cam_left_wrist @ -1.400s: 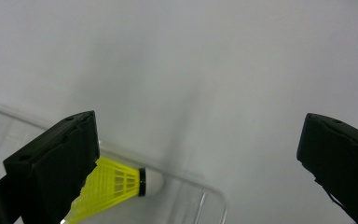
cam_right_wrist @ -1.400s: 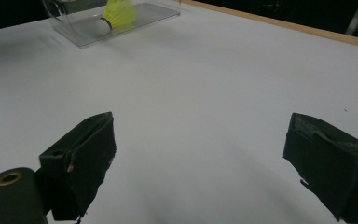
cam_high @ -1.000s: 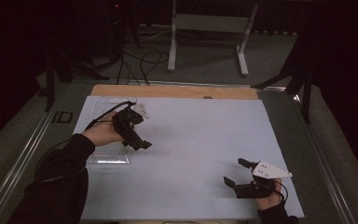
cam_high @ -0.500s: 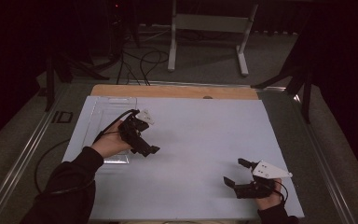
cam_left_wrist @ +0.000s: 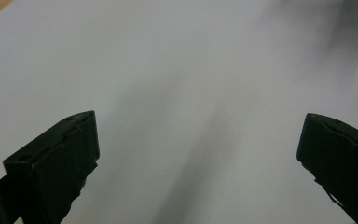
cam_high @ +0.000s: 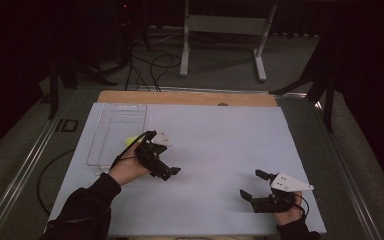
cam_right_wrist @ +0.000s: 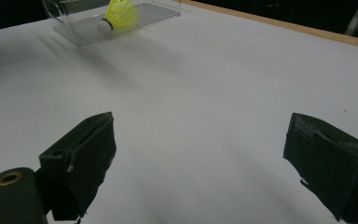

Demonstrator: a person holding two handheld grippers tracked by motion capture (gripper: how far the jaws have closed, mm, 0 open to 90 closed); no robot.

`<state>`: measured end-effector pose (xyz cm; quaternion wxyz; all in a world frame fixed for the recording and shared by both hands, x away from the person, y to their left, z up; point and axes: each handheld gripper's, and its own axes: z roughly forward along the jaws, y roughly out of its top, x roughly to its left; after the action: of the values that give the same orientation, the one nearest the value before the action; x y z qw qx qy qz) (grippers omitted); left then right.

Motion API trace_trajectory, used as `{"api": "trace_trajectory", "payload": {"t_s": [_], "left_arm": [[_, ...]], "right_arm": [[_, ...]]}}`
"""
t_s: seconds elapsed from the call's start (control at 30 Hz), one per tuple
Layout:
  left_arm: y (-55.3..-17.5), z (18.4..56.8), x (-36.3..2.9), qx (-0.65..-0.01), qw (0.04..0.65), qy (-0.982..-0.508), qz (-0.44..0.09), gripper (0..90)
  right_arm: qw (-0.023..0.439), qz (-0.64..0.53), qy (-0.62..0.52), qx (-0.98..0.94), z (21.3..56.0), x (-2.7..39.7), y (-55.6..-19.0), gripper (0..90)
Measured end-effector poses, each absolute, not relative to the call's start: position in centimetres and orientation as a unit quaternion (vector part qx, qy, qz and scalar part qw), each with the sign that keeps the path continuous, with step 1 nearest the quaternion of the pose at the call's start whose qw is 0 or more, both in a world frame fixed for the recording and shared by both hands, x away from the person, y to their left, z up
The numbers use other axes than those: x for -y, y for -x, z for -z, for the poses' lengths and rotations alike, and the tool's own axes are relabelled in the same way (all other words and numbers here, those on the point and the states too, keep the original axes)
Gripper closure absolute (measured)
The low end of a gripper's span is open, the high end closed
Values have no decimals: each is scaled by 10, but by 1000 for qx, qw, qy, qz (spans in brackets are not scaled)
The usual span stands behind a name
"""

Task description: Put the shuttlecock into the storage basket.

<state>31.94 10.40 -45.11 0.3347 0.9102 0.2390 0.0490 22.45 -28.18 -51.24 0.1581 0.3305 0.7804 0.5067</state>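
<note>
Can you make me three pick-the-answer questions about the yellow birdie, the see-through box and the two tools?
1. Where is the yellow shuttlecock?
A. in the clear box
B. between the right tool's jaws
C. on the floor

2. How many shuttlecocks are there?
A. three
B. one
C. five

3. How do the jaws of the left tool and the right tool stand?
A. both open, holding nothing
B. both shut on the shuttlecock
C. left open, right shut

Answers:
1. A, since the right gripper view shows it lying inside the box's clear walls.
2. B, as just one yellow shuttlecock appears.
3. A, because each gripper view shows two jaws wide apart over the bare white table.
</note>
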Motion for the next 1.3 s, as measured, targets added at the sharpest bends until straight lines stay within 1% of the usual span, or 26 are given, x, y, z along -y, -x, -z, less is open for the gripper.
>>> {"api": "trace_trajectory", "payload": {"t_s": [0.3,0.57,0.73,0.87,1.0,1.13,1.3], "left_arm": [[-297,473,-100,-231,351,-907,-23,0],[-275,495,-103,-227,359,-905,-18,0],[-265,504,-112,-224,369,-902,-7,0],[-258,508,-119,-222,362,-905,8,0],[-250,511,-126,-213,360,-908,9,0],[-243,515,-136,-210,377,-902,16,0],[-236,518,-150,-213,387,-897,6,0]], "right_arm": [[157,-507,-330,-780,512,282,-224,91],[158,-507,-330,-781,512,282,-224,91],[157,-507,-330,-781,512,282,-224,91],[158,-506,-328,-782,512,281,-224,91],[158,-506,-328,-782,512,281,-224,91],[156,-505,-328,-783,512,281,-224,91],[155,-504,-329,-783,513,281,-224,91]]}}
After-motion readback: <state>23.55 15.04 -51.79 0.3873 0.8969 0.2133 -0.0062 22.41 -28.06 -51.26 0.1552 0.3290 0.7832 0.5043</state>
